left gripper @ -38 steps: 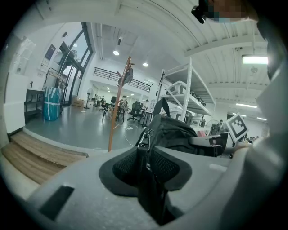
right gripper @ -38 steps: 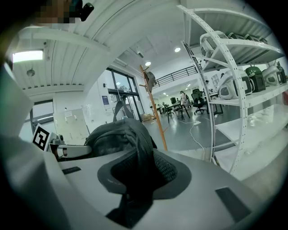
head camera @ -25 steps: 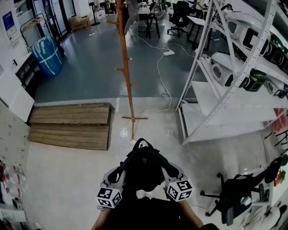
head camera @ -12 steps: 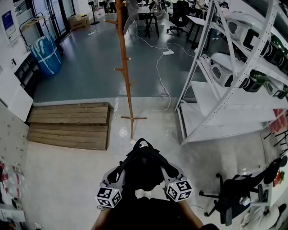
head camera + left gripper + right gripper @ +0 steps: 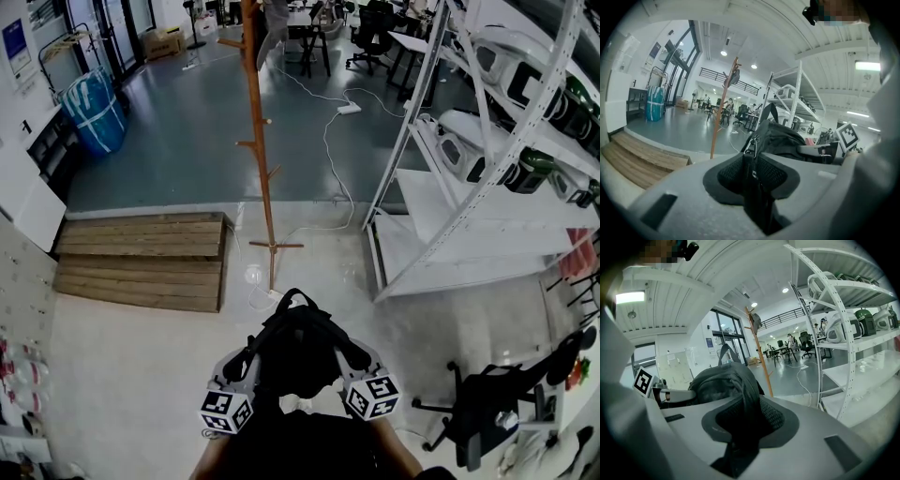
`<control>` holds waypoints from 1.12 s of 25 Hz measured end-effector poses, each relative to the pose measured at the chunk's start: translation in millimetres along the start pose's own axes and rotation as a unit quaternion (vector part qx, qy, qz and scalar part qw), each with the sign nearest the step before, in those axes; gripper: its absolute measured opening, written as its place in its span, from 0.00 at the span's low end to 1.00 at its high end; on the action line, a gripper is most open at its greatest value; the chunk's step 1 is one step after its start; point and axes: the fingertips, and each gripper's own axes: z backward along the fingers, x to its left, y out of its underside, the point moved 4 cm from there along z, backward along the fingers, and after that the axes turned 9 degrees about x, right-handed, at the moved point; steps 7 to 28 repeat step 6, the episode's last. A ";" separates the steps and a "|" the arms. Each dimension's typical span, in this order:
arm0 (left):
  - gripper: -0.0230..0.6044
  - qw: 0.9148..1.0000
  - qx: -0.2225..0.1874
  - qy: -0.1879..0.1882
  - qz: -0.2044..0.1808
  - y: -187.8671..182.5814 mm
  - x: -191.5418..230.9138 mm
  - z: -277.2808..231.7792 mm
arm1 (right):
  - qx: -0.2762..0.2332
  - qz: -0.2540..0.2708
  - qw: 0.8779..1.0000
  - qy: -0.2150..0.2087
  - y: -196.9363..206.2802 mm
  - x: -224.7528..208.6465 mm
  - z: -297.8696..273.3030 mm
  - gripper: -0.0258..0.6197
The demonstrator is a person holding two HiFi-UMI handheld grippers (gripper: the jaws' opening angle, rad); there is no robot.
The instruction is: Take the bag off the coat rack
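Pale floor [image 5: 141, 375] below: left claw [image 5: 241, 361] and right claw [image 5: 359, 356] each pinch the black bag [image 5: 298, 349], loop upward, apart from the coat rack [image 5: 262, 169].

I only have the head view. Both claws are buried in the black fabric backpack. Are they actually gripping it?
Observer: Left claw is shut on a strap of the black fabric backpack, just below a metal zip pull.
Operator: And the right?
Observer: Right claw pinches a fold of the bag's fabric between its pads.
Operator: Anything hanging on the wooden coat rack?
Observer: A grey item hangs near its top, clear in both gripper views.
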 end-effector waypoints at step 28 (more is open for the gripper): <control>0.19 1.000 0.002 0.001 0.003 3.2 2.5 -1.8 | -0.001 -0.001 1.000 0.001 2.5 0.5 -2.8 0.18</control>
